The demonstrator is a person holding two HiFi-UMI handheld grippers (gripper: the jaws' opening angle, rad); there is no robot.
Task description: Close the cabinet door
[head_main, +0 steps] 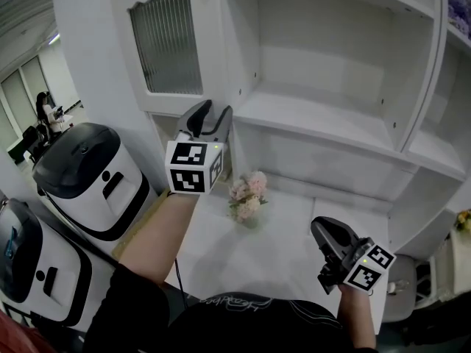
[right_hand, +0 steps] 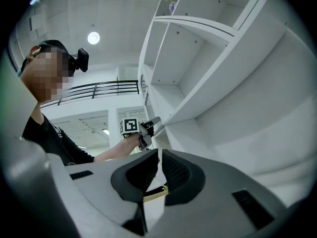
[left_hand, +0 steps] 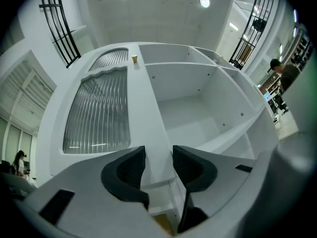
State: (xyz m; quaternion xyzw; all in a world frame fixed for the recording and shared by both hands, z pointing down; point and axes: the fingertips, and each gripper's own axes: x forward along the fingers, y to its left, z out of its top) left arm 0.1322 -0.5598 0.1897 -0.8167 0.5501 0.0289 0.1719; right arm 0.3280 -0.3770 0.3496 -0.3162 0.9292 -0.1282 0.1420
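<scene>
Your dark shirt (head_main: 243, 321) fills the bottom edge. Just above it, at right, your right gripper (head_main: 321, 230) hovers over the white counter (head_main: 294, 223), its tongs almost pressed together and empty. Your left gripper (head_main: 212, 112) is raised at the lower corner of the ribbed-glass cabinet door (head_main: 165, 43). Its tongs are spread with the door's white edge between them; whether they touch it is unclear. A pink bouquet (head_main: 248, 195) sits between the grippers. Two black-and-white machines (head_main: 81, 171) crowd your left.

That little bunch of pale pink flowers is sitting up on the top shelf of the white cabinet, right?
Not quite. The bunch of pale pink flowers sits on the low counter of the white cabinet, below its shelves, not on the top shelf. The head view shows this.
</scene>
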